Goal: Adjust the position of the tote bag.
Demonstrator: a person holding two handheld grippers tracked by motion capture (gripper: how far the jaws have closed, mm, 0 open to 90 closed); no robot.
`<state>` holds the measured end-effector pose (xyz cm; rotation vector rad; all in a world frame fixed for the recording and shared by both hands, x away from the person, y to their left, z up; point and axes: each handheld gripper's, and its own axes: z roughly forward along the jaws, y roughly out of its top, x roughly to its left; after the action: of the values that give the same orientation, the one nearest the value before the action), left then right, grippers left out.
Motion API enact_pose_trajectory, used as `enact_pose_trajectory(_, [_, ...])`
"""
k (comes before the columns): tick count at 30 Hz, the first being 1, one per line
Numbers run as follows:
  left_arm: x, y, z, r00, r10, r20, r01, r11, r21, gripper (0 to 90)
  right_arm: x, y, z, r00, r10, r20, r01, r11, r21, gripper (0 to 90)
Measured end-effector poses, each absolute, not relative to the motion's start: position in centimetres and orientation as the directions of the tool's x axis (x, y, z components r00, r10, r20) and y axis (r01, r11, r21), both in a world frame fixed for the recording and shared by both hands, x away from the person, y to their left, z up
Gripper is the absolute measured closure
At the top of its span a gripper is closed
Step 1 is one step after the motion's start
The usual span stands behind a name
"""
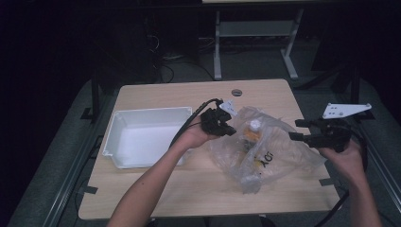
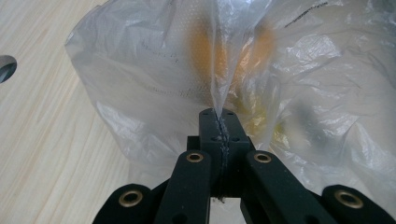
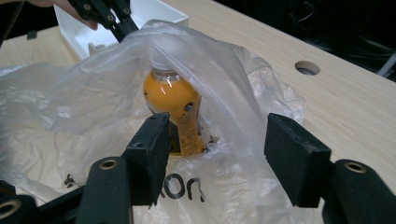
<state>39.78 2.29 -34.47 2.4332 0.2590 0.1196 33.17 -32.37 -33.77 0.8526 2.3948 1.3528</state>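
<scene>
Bottle (image 3: 173,105) inside bag (image 1: 279,156) pinched by left tool (image 1: 226,128); right tool (image 3: 217,154) released.

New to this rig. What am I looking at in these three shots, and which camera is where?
No robot: a person holds hand-held two-jaw tongs in each hand. The high view looks down on a light wooden table. On it lie an empty white plastic tray and a crumpled clear plastic bag with an orange-filled bottle inside. The other two views ride on the tongs and look along their black jaws. The left tongs are shut, pinching a fold of the bag. The right tongs are open, facing the bottle through the plastic.
</scene>
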Motion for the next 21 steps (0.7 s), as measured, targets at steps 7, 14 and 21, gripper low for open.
enact_pose_trajectory(7, [40.2,3.0,-34.7,0.977,0.212,0.008,0.159,-0.756,0.635,90.0,36.2,-31.9,-35.0,-0.819,0.56,0.126,0.409,0.413,0.814,39.9])
enact_pose_trajectory(14, [40.6,4.2,-35.0,0.975,0.223,-0.001,0.175,-0.762,0.623,90.0,38.2,-30.8,-36.2,-0.828,0.544,0.132,0.413,0.433,0.801,51.2])
enact_pose_trajectory(21, [41.0,4.9,-35.1,0.971,0.238,-0.013,0.196,-0.764,0.615,90.0,39.0,-29.3,-36.4,-0.851,0.513,0.114,0.393,0.477,0.787,85.1])
